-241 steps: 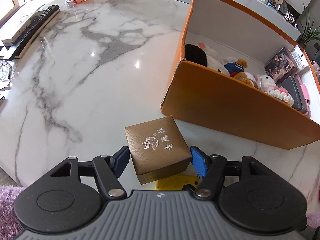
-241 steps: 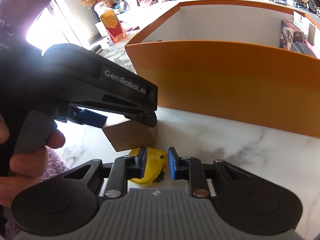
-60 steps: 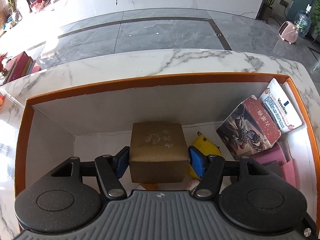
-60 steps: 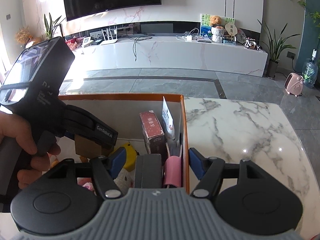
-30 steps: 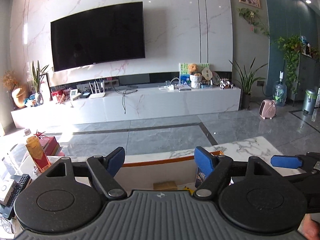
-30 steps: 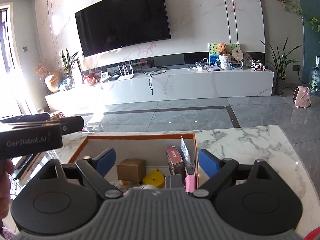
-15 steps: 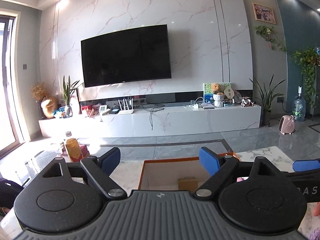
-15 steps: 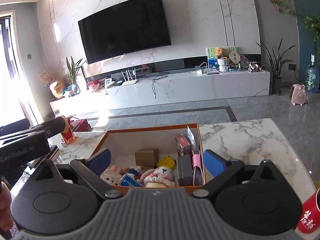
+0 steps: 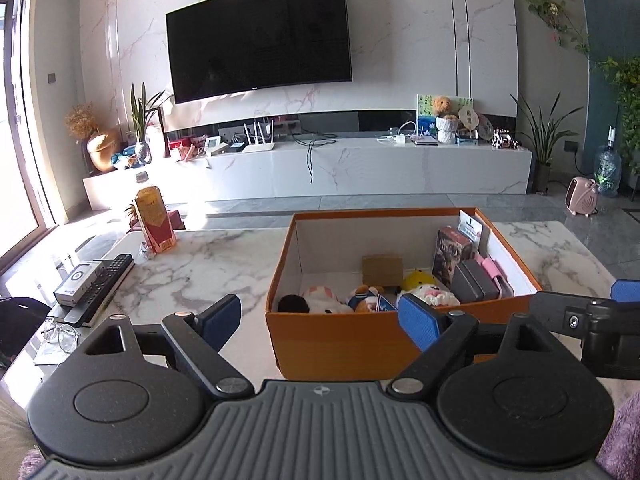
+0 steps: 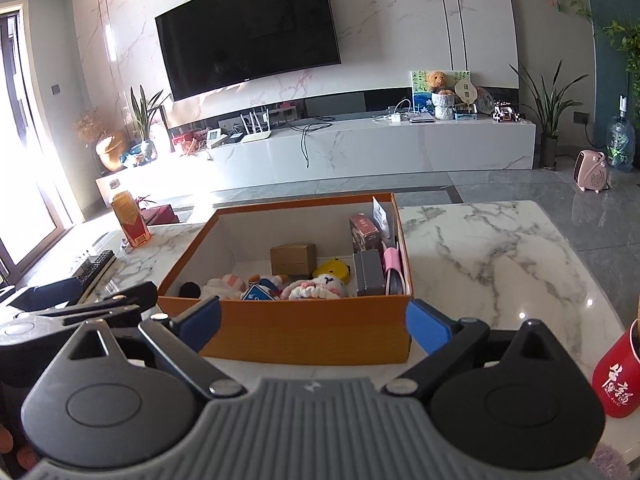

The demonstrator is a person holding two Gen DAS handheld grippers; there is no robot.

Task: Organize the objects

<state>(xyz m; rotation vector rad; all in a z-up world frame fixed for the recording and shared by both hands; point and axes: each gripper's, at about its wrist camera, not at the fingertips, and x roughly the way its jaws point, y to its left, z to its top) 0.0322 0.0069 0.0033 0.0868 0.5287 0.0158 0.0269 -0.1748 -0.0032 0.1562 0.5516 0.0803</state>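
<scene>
Both tongs [image 9: 320, 320] [image 10: 312, 326] gape before boxy orange cardboard box [image 10: 304, 334] on glossy marble [image 10: 500, 264]

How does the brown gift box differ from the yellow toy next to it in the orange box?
The brown gift box is square-edged cardboard; the yellow toy is rounded and glossy. The gift box stands taller, near the back wall, while the toy sits lower, to its right in the right wrist view. The gift box is dull brown, the toy bright yellow. Both lie inside the orange box, free of either gripper.
</scene>
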